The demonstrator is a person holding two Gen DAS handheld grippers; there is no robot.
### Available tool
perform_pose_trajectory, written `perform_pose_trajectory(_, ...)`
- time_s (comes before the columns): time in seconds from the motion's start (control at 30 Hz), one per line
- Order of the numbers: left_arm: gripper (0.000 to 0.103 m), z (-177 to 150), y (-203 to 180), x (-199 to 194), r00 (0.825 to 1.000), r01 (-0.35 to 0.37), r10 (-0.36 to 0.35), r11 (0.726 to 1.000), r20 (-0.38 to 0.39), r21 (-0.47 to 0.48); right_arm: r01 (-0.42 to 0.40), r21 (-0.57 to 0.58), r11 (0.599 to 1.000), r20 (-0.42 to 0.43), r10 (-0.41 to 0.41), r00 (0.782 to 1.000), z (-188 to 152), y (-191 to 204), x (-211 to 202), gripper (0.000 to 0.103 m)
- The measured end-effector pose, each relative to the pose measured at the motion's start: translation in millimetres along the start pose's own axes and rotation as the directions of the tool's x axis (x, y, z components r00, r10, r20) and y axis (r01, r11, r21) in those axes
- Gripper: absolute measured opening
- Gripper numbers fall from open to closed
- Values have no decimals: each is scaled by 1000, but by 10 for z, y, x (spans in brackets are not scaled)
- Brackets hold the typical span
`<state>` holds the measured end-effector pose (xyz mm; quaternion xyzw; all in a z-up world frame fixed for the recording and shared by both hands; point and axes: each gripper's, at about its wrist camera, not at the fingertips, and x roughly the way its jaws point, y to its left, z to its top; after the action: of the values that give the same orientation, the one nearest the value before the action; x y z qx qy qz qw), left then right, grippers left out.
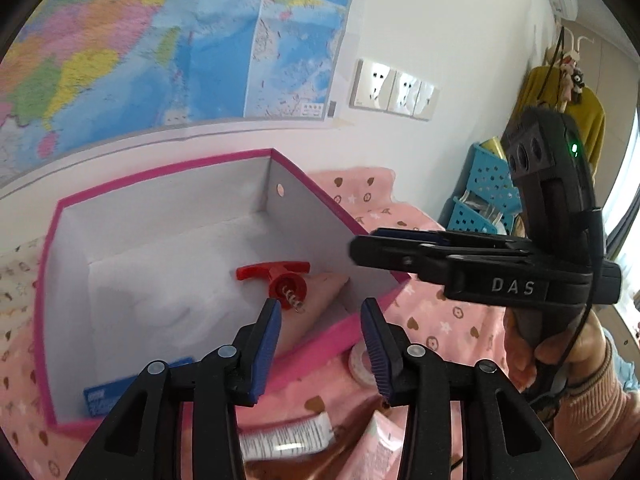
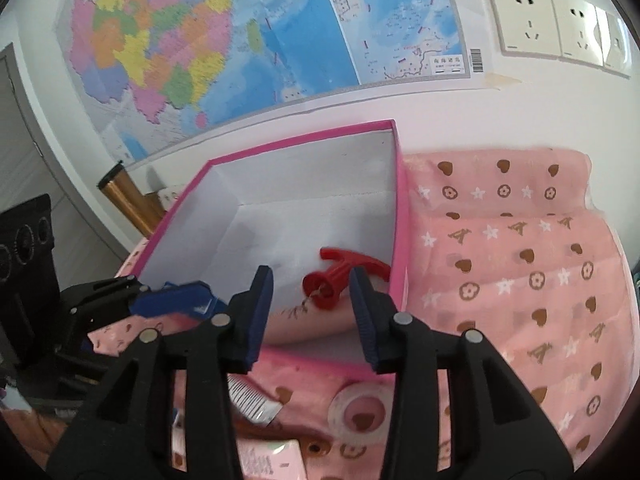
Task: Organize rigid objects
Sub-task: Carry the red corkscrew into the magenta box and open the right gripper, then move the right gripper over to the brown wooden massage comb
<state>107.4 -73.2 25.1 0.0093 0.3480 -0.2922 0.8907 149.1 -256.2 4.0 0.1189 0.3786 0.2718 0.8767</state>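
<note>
A pink-rimmed box (image 1: 168, 168) with a white inside stands on the pink tablecloth; it also shows in the right wrist view (image 2: 402, 216). Inside lie a red corkscrew (image 1: 280, 276) (image 2: 340, 276) on a pale pink piece, and a blue card (image 1: 108, 394) at the near left corner. My left gripper (image 1: 320, 344) is open and empty, over the box's near rim. My right gripper (image 2: 312, 316) is open and empty above the box's near edge. A tape roll (image 2: 360, 412) (image 1: 362, 364) and a tube (image 1: 288, 436) lie in front of the box.
The pink patterned cloth (image 2: 520, 280) stretches to the right of the box. A wall with a map (image 2: 200, 40) and sockets (image 2: 556, 24) is behind. Blue baskets (image 1: 488, 184) stand at the far right. A pink packet (image 2: 276, 460) lies at the near edge.
</note>
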Motion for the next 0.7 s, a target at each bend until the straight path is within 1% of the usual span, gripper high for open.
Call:
perform_pose_trajectory(0.13,43,-130,-28,-181,1000,-18,18,1000,25,3,-10,-8,1000,18,10,1000,-125,26,-142,43)
perform_pose_trajectory(0.27,43,-260,-56,-254,1000,-7,7,1000,18,6,-30,-19,999,7,30,1000,-303,53,-235,43)
perform_pose_trajectory(0.43,43,-514,-92,-217,999,5,-5,1000,-39,7,-58,-19,998,-56,57,997,-591,52,-222,43)
perform_pose_trajectory(0.6,43,-775,-96,-163,995,20,-22,1000,-98,-22,-86,-1,996,-141,85,986,-882,47,-95,43)
perform_pose_trajectory(0.7,43,-909,-107,-125,990,36,-42,998,-134,-42,-96,12,995,-174,97,980,-1017,45,-31,43)
